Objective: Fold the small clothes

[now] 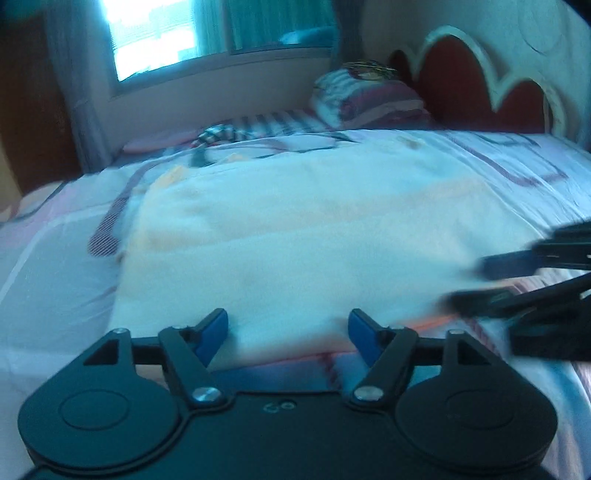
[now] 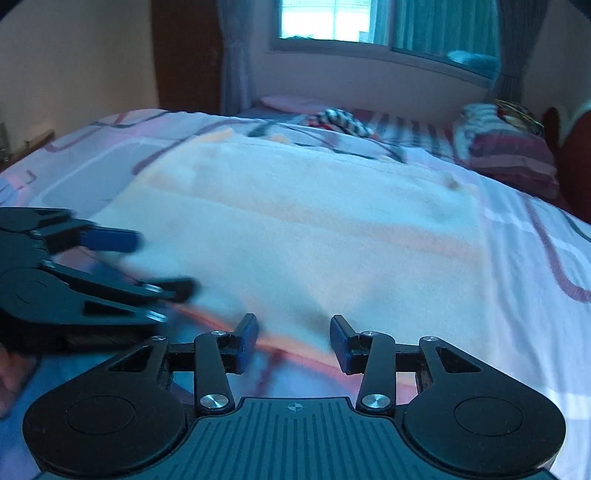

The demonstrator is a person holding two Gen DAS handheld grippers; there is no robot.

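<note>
A pale cream towel-like cloth point(image 1: 314, 229) lies spread flat on the bed; it also shows in the right wrist view point(image 2: 295, 229). My left gripper point(image 1: 288, 332) is open and empty at the cloth's near edge, left part. My right gripper point(image 2: 293, 339) is open and empty at the same near edge, further right. Each gripper shows in the other's view: the right one point(image 1: 469, 280) at the right side, the left one point(image 2: 162, 262) at the left side, both blurred, jaws apart.
The bed has a pink and white patterned sheet point(image 2: 535, 236). Striped folded bedding and a pillow point(image 1: 369, 99) lie by the red headboard point(image 1: 458, 85). A small striped garment point(image 2: 340, 120) lies at the far side under the window point(image 2: 332, 18).
</note>
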